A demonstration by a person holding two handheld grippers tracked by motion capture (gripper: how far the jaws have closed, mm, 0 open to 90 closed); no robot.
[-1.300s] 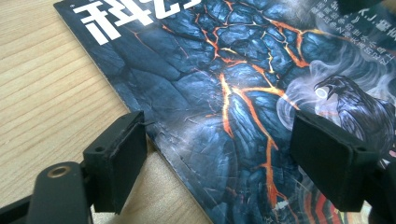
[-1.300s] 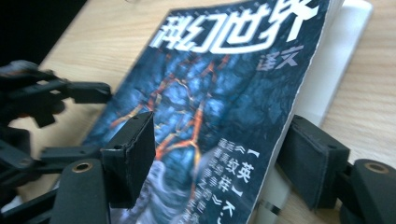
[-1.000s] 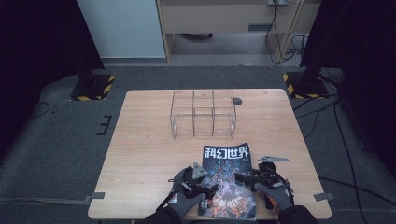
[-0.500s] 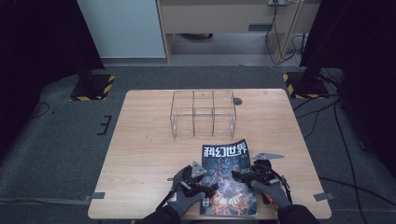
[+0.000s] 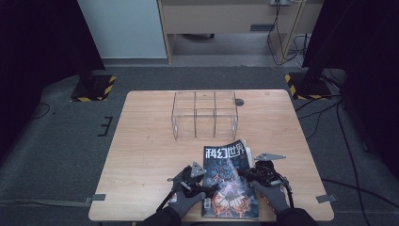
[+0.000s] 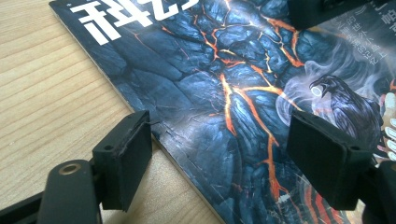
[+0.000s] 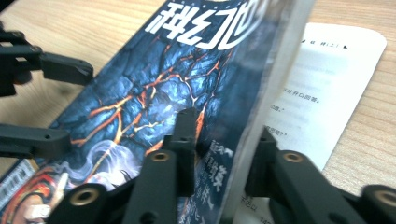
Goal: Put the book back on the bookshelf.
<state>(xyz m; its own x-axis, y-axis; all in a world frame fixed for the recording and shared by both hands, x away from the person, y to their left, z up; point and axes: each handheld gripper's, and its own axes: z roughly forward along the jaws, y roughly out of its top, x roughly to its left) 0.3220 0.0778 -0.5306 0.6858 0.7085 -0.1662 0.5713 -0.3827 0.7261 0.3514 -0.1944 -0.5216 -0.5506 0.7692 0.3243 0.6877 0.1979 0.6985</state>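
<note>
While dark carpet, cables and yellow-and-black striped stand feet surround it, the wooden table [image 5: 141, 160] carries a clear acrylic organizer [image 5: 205, 114] well beyond both grippers. Since the earlier frame the magazine's [image 5: 226, 174] right edge has lifted, front pages raised off an inner white page [image 7: 322, 88]. Just closed, the right gripper [image 7: 224, 158] pinches those pages. Across the magazine's left edge, the left gripper [image 6: 219, 158] has spread jaws, one over wood, one over the cover
</note>
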